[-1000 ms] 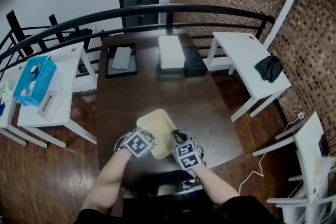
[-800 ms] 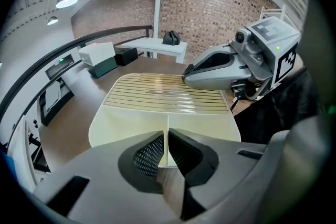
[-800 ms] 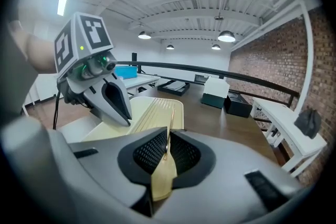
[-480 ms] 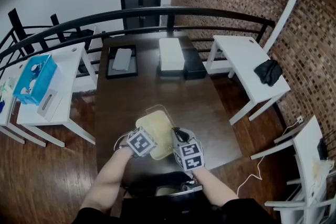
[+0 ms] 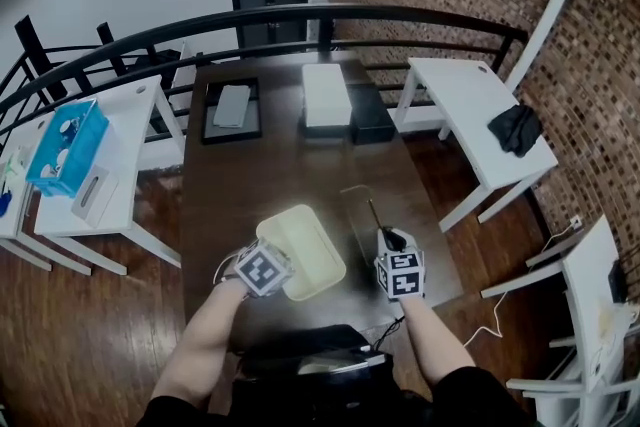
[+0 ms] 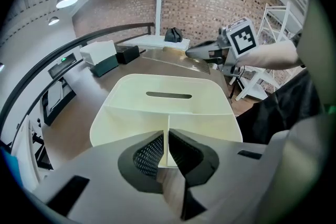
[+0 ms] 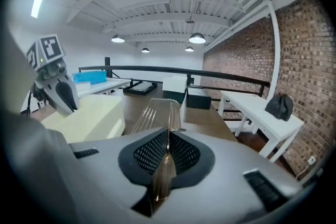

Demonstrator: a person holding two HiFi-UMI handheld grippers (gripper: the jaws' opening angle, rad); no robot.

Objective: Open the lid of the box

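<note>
Currently the left gripper (image 6: 168, 153) is clamped on a thin upright wall of the cream box (image 5: 305, 253) on the table (image 5: 250, 185), while the right gripper (image 7: 168, 155) pinches the rim of the clear lid (image 7: 156, 113), off the box and just to its right; the lid looks light, thin, probably bendy and slippery, so an edge grip suits.

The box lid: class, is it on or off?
Off: the right gripper pinches the clear lid apart from the cream box, whose inside shows.

a white case (image 5: 326, 96) beside a black case (image 5: 371, 121), a black tray (image 5: 208, 117) farther left.
</note>
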